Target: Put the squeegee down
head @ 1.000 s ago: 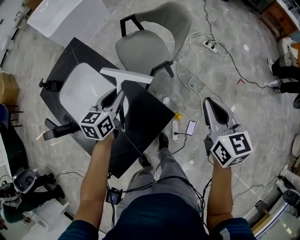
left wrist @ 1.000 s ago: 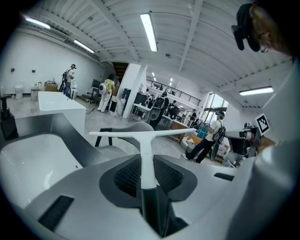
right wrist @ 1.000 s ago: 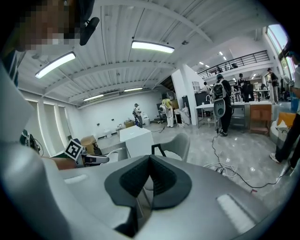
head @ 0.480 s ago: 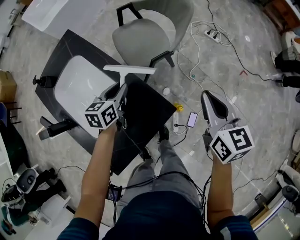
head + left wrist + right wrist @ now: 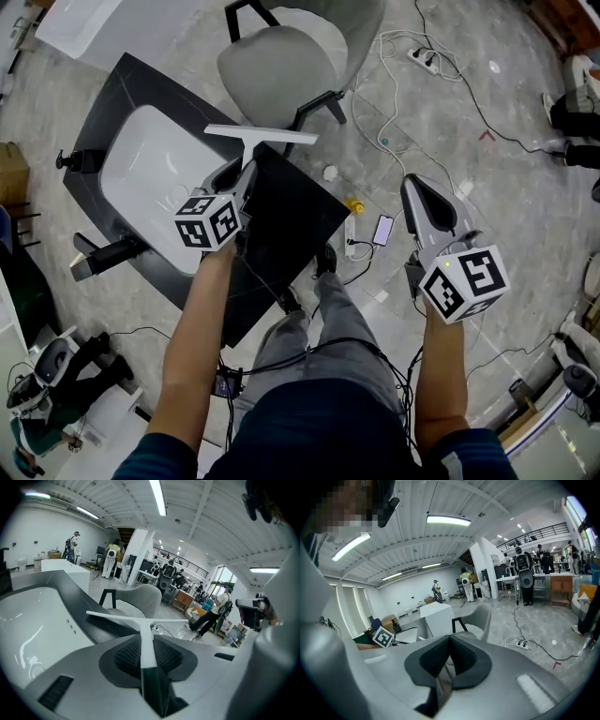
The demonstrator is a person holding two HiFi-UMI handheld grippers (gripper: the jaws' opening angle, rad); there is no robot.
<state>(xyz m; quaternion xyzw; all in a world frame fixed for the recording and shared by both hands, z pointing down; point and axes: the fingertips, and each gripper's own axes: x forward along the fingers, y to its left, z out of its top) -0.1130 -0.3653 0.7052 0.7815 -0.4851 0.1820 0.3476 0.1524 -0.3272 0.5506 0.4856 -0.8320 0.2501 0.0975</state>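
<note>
Nearest, the person's two bare forearms reached forward over grey trousers, each hand carrying a tool topped by a marker cube. The left tool (image 5: 242, 178) was clamped on the dark lower handle of a white squeegee (image 5: 260, 136), the handle running straight out between the ribbed pads and ending in a long thin blade set crosswise at the far end. The right tool (image 5: 420, 192) hung well apart to the right over the bare floor, its jaws drawn together with nothing between them. Under the left tool lay a black worktop (image 5: 281, 216) set at an angle, with a white basin (image 5: 150, 178) sunk into its left part; the squeegee's blade stood above the worktop's far edge, to the right of the basin, and whether it touched the surface could not be told. Between the two tools a phone (image 5: 382, 230) lay on the grey floor among loose cables. Just beyond the worktop stood a grey shell chair (image 5: 281, 70) on black legs, and farther right a white power strip (image 5: 421, 54) lay on the floor.
</note>
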